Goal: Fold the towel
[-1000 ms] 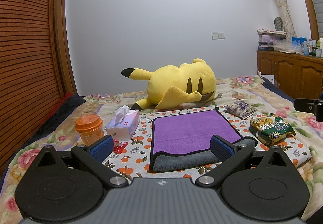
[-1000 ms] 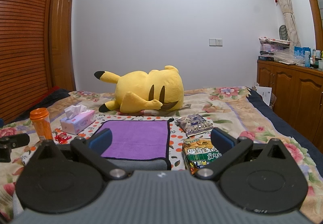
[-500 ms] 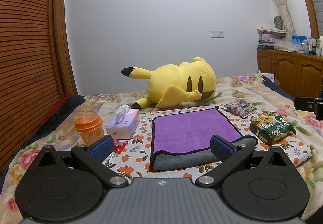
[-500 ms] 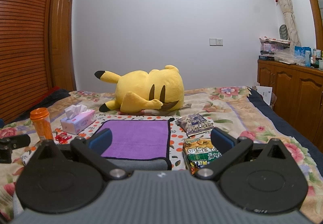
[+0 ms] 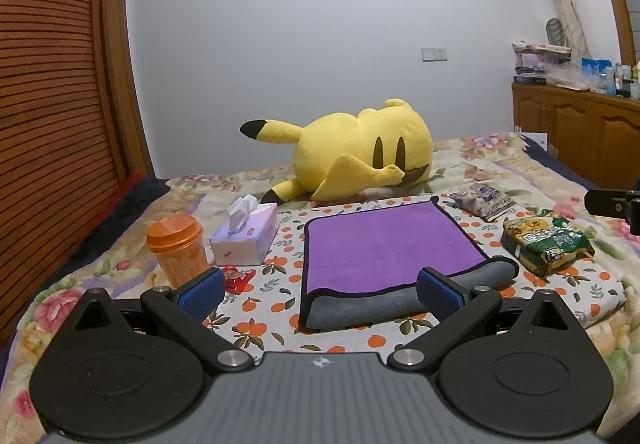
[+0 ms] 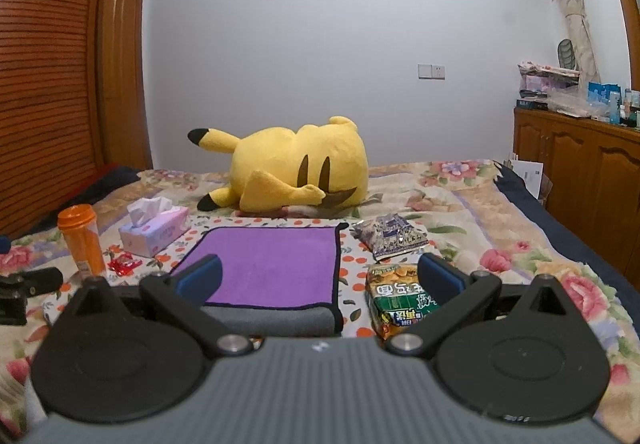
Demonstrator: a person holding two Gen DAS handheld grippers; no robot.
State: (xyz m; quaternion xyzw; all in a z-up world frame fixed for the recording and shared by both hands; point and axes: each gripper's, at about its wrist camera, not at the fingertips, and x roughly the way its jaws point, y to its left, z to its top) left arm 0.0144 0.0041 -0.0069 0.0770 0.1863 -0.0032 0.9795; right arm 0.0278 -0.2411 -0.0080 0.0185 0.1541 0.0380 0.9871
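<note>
purple towel lies folded; both grippers' jaws spread, empty.

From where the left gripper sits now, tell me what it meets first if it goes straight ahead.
Probably the purple towel: its grey folded near edge lies between the open jaws of the left gripper, directly ahead. The yellow plush lies beyond it. Depth is uncertain.

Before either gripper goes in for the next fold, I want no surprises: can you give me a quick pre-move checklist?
1. Left gripper open, holding nothing: ok.
2. Right gripper open, holding nothing: ok.
3. Purple towel lying flat, gray near edge showing: ok.
4. Nothing resting on the towel: ok.
5. Green snack bag close to the towel's right edge, between the right fingers: not ok.
6. Whether the towel is fully folded: cannot tell.
</note>
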